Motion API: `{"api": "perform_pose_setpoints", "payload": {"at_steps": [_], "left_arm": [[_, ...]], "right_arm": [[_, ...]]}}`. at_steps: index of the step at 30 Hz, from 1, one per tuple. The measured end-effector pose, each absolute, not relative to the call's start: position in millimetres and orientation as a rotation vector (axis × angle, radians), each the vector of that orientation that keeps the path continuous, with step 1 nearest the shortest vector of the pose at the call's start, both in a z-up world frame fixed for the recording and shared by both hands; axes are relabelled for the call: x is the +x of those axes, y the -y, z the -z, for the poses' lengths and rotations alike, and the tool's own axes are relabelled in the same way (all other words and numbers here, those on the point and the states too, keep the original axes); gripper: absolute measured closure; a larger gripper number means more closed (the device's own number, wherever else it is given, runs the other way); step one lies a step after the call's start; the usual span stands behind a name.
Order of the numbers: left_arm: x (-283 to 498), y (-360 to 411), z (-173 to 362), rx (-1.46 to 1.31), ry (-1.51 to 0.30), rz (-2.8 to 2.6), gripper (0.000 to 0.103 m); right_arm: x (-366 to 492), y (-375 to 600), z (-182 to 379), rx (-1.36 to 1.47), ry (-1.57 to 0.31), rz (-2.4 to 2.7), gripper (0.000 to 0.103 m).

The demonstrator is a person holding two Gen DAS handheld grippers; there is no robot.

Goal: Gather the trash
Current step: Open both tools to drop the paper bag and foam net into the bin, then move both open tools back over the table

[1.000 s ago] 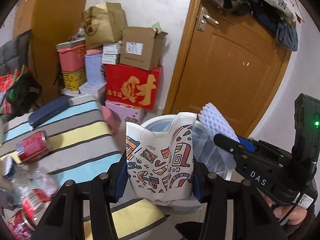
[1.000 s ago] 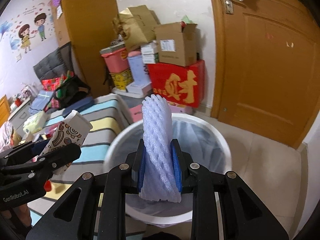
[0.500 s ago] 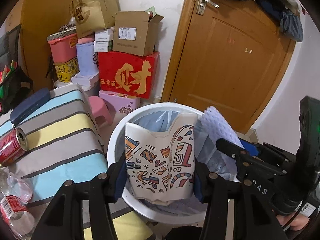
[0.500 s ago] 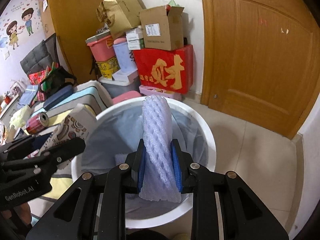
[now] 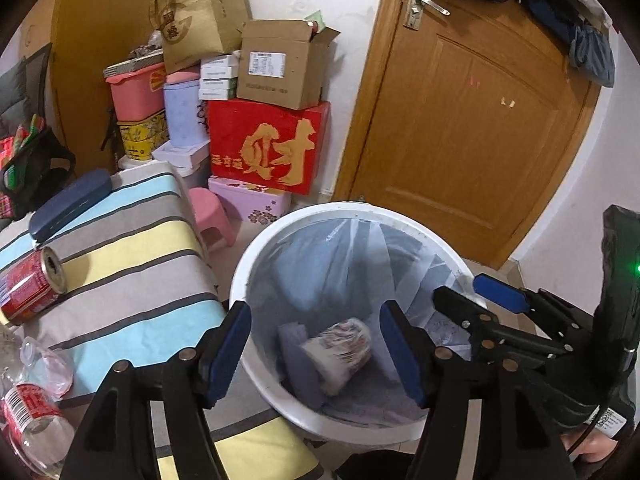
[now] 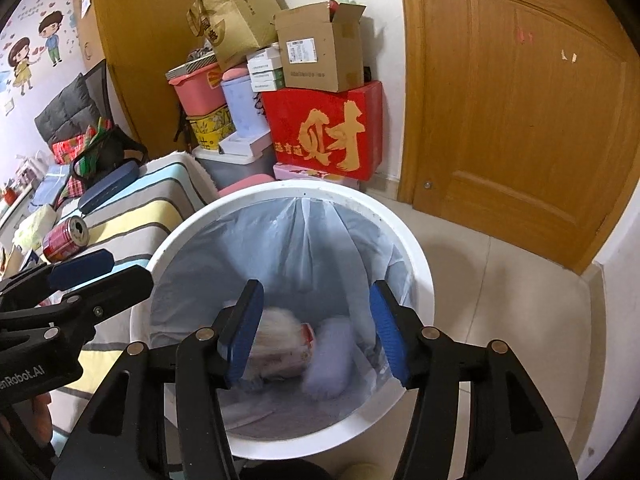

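Both hand-held grippers hang over the white bin (image 6: 416, 264), jaws opening with nothing between them. Below the left hand-held gripper (image 5: 316, 354) lies a patterned paper cup (image 5: 340, 350); below the right hand-held gripper (image 6: 316, 330), a foam fruit net (image 6: 330, 356).

Probably a home bedroom: striped bedding (image 5: 120, 248), stacked boxes (image 5: 268, 152), wooden door (image 5: 472, 120).

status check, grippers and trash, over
Left hand-held gripper and right hand-held gripper both opening, nothing between the jaws. Patterned carton and foam net in the bin. Red can remains.
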State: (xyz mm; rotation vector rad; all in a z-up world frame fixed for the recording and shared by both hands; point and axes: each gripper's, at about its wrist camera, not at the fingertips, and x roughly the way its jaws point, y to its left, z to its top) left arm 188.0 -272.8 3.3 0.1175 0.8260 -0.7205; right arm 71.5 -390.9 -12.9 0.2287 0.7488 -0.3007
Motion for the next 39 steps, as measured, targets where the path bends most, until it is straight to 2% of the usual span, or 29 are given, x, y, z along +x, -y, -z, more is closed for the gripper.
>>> {"api": "perform_pose_setpoints", "payload": {"at_steps": [39], "left_arm": [[124.8,105.0,-50.1,-0.018,-0.666,0.51,0.036]], "right_arm": [[64.8,299.0,-18.1,0.201,-0.606,0.108,0.046]]}}
